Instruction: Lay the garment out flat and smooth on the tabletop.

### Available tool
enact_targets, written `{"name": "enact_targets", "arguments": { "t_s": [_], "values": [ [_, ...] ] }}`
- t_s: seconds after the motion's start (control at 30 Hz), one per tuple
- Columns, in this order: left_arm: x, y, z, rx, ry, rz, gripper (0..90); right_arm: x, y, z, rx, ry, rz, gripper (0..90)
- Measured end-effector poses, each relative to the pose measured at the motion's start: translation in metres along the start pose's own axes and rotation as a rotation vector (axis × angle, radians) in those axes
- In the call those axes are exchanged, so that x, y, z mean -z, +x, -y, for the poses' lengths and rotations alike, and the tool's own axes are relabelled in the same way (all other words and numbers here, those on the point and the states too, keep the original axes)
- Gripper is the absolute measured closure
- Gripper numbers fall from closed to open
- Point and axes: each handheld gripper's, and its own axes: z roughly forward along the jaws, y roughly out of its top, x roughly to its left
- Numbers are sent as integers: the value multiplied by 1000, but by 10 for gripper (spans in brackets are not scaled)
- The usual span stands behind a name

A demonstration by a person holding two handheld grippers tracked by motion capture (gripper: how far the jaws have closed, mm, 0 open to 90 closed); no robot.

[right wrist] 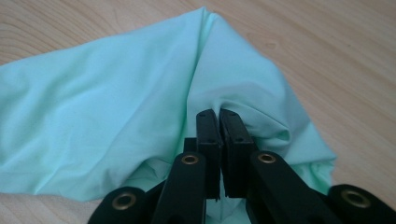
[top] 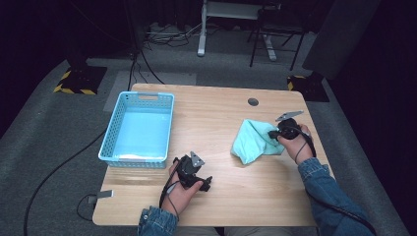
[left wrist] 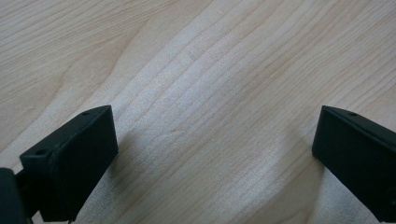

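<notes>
Now the right gripper (right wrist: 219, 114) has its jaws pressed together on a fold of the cloth (right wrist: 116, 102), pinching the mint-green fabric between the pads; the cloth bunches up around the jaw tips. In the high view the cloth (top: 253, 140) lies crumpled on the right half of the worktop (top: 216, 118), with the right gripper (top: 274, 133) at its right edge and the person's right hand (top: 297, 145) behind it, the denim sleeve (top: 329, 196) running back to the near edge.

The left gripper (left wrist: 215, 140) has its jaws spread wide over bare wood, nothing between them. In the high view it (top: 206, 184) sits low at the near middle of the worktop, held in the left hand (top: 183, 191), well apart from the cloth.

A light blue basket (top: 112, 142) stands on the left part of the worktop, just beyond the left gripper. A small dark round hole (top: 253, 102) shows near the far edge.
</notes>
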Motion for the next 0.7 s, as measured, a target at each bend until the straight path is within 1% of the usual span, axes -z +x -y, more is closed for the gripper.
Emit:
{"name": "enact_targets", "arguments": {
  "t_s": [0.07, 0.1, 0.13, 0.17, 0.2, 0.23, 0.27, 0.3, 0.33, 0.37, 0.43, 0.6, 0.7],
  "values": [
    [0, 0, 0, 1, 0, 1, 0, 8, -5, -3, 2, -9, 27, 875],
    [0, 0, 0, 1, 0, 1, 1, 13, -9, -4, -2, -26, 43, 875],
    [0, 0, 0, 0, 0, 0, 1, 18, -15, -5, -16, -49, 67, 874],
    [0, 0, 0, 1, -1, 1, 0, 22, -23, -6, -25, -68, 117, 867],
    [0, 0, 0, 1, 0, 1, 0, 26, -30, -6, -29, -84, 197, 771],
    [0, 0, 0, 0, 0, 0, 0, 30, -37, -5, -28, -119, 281, 581],
    [0, 0, 0, 2, -1, 1, 0, 33, -43, -4, -36, -146, 327, 506],
    [0, 0, 0, 1, 0, 2, 0, 36, -46, -3, -42, -151, 328, 474],
    [0, 0, 0, 2, 0, 1, 0, 39, -47, -2, -48, -160, 318, 432],
    [0, 0, 0, 1, 1, 2, 0, 40, -46, -1, -51, -171, 297, 407],
    [0, 0, 0, 2, 1, 1, 0, 41, -41, 2, -57, -182, 244, 389],
    [0, 0, 0, 3, -1, 1, 1, 38, -21, 8, -60, -195, 120, 376],
    [0, 0, 0, 3, -1, 1, 1, 35, -6, 12, -44, -190, 65, 377]
  ]
}}
